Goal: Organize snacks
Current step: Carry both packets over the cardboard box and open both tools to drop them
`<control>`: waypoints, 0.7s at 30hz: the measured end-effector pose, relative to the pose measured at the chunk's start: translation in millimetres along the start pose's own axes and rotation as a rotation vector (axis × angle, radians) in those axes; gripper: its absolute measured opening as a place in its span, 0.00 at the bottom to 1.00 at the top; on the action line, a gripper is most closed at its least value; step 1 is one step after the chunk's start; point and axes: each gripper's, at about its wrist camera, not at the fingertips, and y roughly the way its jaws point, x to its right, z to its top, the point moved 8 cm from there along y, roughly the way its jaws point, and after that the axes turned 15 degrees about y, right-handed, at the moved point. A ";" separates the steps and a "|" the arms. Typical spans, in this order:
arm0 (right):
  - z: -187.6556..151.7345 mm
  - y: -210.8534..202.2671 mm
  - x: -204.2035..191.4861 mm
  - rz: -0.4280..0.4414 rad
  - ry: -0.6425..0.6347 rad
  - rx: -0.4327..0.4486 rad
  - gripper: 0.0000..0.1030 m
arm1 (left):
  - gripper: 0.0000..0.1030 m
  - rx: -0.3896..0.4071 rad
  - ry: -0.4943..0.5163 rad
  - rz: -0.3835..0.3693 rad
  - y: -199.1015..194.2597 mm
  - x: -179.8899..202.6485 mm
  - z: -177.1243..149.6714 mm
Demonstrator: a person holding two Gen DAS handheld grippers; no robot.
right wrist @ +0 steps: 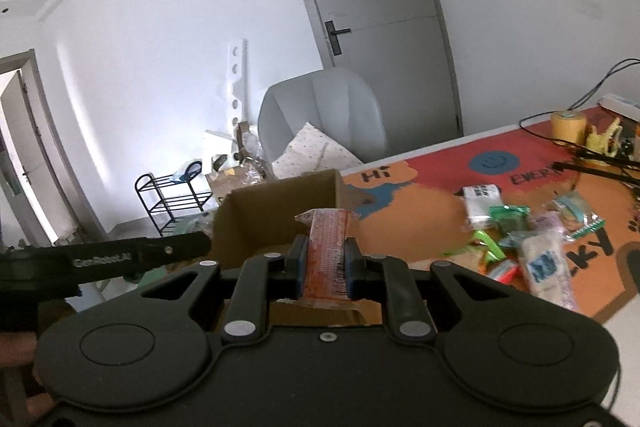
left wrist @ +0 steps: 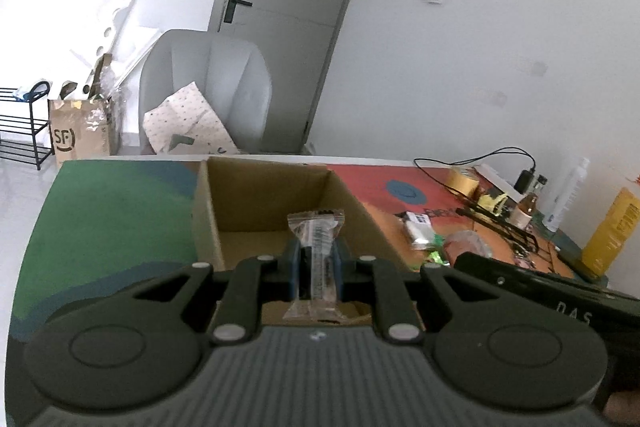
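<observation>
The left gripper [left wrist: 316, 263] pinches a clear-wrapped dark snack bar [left wrist: 316, 251] over the open cardboard box [left wrist: 248, 195] ahead; the right gripper [right wrist: 326, 267] clamps an orange-red snack packet [right wrist: 326, 251], box [right wrist: 280, 203] just beyond, loose snacks [right wrist: 516, 243] to its right.

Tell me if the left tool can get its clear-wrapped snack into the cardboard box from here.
Probably yes. The left tool is shut on the clear-wrapped snack, right at the open cardboard box, whose visible floor looks bare.
</observation>
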 end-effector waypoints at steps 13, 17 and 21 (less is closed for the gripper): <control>2.6 37.0 -20.1 0.036 0.012 -0.033 0.16 | 0.46 -0.014 -0.035 0.046 10.5 -21.6 0.0; 8.2 43.3 -24.8 0.055 0.027 -0.030 0.16 | 0.61 -0.007 -0.051 0.055 2.3 -23.0 0.3; 14.0 52.0 -29.0 0.105 0.054 -0.024 0.27 | 0.75 -0.003 -0.063 0.066 -1.4 -25.4 0.4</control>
